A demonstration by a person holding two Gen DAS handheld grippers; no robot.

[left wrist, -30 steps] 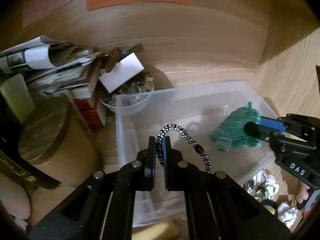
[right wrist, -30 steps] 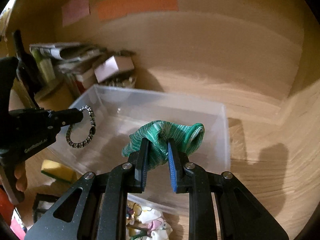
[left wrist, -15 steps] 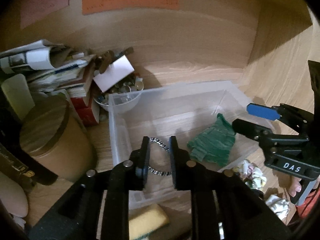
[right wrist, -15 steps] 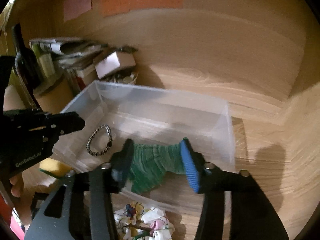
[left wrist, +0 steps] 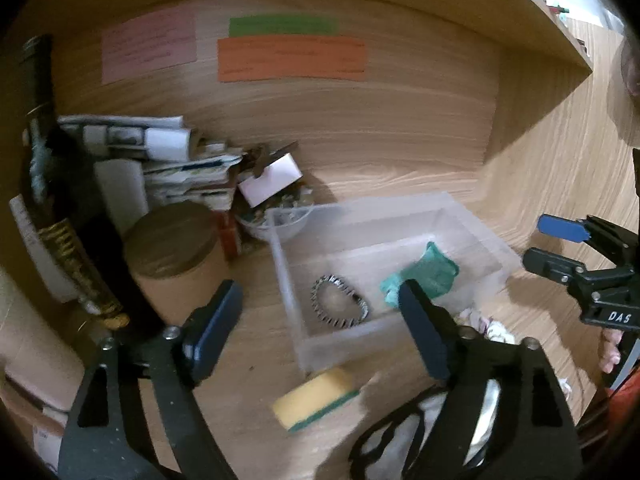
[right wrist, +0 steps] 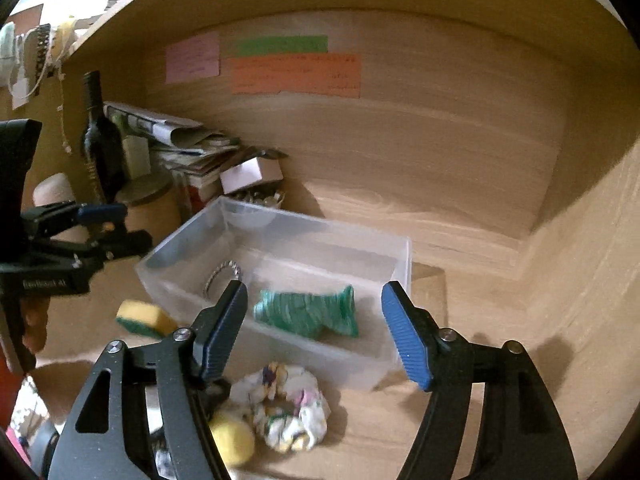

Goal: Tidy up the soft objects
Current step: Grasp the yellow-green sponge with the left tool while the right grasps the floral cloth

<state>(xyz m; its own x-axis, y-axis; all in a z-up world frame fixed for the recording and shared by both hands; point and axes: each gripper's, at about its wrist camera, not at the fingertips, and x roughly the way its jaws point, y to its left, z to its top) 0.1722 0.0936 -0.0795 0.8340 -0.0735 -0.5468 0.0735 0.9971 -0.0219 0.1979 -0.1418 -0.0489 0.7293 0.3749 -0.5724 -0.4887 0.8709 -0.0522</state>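
A clear plastic bin (left wrist: 288, 280) (right wrist: 400, 264) stands on the wooden desk. Inside it lie a green knitted cloth (left wrist: 428, 272) (right wrist: 308, 312) and a black-and-white braided band (left wrist: 340, 306) (right wrist: 222, 274). My left gripper (left wrist: 320, 328) is open and empty, raised in front of the bin. My right gripper (right wrist: 316, 328) is open and empty, raised above the bin's near wall. A yellow sponge with a green side (left wrist: 316, 396) (right wrist: 144, 318) lies in front of the bin. A floral scrunchie (right wrist: 284, 408) (left wrist: 488, 326) and a yellow soft ball (right wrist: 232, 440) lie nearby.
A brown lidded canister (left wrist: 176, 256), a dark bottle (right wrist: 98, 136), stacked papers and books (left wrist: 168, 160), a white box (left wrist: 270, 178) and a bowl of small items (left wrist: 280, 216) crowd the left back. Coloured notes (left wrist: 292, 58) hang on the back wall.
Both grippers opened and let go: the band and the green cloth dropped into the bin. Both grippers then pulled back and up, with jaws spread wide.
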